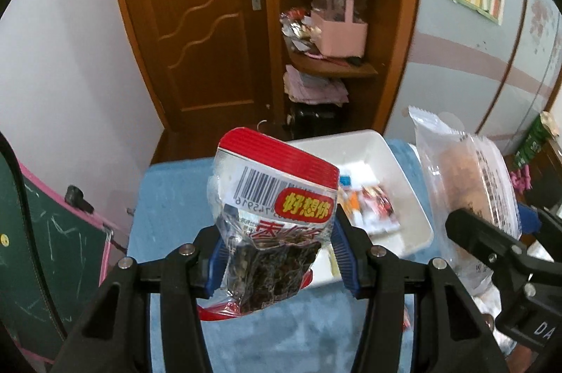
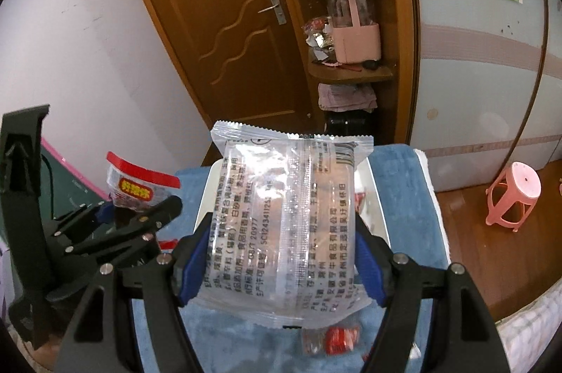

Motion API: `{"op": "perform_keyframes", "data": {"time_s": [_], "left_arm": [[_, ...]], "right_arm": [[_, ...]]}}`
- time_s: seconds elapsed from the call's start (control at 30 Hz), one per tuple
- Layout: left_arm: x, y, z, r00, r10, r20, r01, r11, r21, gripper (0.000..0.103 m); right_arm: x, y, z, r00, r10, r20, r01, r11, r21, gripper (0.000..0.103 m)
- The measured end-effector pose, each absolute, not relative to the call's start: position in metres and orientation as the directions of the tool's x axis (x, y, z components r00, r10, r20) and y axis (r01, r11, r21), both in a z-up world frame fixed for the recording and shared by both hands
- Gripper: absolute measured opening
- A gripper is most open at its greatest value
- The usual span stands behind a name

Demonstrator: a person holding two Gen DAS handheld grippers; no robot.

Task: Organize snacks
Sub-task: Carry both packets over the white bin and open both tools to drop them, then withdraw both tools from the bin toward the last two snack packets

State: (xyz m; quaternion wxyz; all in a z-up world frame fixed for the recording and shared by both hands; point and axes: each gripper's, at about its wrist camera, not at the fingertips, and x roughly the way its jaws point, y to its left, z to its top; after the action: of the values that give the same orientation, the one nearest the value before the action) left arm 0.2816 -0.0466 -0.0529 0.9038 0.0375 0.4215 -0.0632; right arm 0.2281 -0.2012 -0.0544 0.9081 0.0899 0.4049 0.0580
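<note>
My left gripper (image 1: 277,253) is shut on a red-topped clear packet of dark dried snack (image 1: 274,215), held upright above the blue cloth. My right gripper (image 2: 281,250) is shut on a large clear packet with printed text (image 2: 288,225), held above the white tray (image 2: 377,197). In the left wrist view the white tray (image 1: 397,169) lies just beyond the red packet and holds several small snack packets (image 1: 368,204); the right gripper (image 1: 491,243) and its clear packet (image 1: 467,183) show at the right. In the right wrist view the left gripper (image 2: 116,218) and its red-topped packet (image 2: 140,187) show at the left.
The blue cloth (image 1: 168,197) covers the table. A small red-wrapped snack (image 2: 333,339) lies on the cloth under the clear packet. A wooden door (image 1: 196,21) and cluttered corner shelves (image 1: 333,64) stand behind. A green chalkboard (image 1: 42,250) is at the left, a pink stool (image 2: 513,197) on the floor at the right.
</note>
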Motion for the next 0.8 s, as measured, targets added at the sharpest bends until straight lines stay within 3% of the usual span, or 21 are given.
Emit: {"op": "perform_keyframes", "data": {"time_s": [0.37, 0.4, 0.43, 0.53, 0.8], "left_arm": [[0.349, -0.038, -0.085, 0.613, -0.050, -0.789, 0.118, 0.993, 0.028, 0.057], [0.348, -0.040, -0.088, 0.612, -0.051, -0.789, 0.118, 0.993, 0.028, 0.064], [0.350, -0.042, -0.093, 0.603, -0.059, -0.796, 0.130, 0.991, 0.025, 0.079], [0.356, -0.044, -0.102, 0.590, -0.026, -0.807, 0.121, 0.991, 0.057, 0.089], [0.347, -0.044, -0.107, 0.579, -0.041, -0.814, 0.117, 0.993, 0.034, 0.089]], "right_arm": [[0.281, -0.196, -0.090, 0.639, 0.088, -0.764, 0.045, 0.987, 0.151, 0.075], [0.287, -0.194, -0.096, 0.624, 0.075, -0.778, 0.046, 0.990, 0.132, 0.077], [0.290, -0.193, -0.102, 0.610, 0.064, -0.790, 0.049, 0.992, 0.118, 0.077], [0.296, -0.194, -0.110, 0.615, 0.039, -0.788, 0.068, 0.993, 0.102, 0.077], [0.293, -0.202, -0.112, 0.616, 0.046, -0.787, 0.091, 0.988, 0.128, 0.079]]}}
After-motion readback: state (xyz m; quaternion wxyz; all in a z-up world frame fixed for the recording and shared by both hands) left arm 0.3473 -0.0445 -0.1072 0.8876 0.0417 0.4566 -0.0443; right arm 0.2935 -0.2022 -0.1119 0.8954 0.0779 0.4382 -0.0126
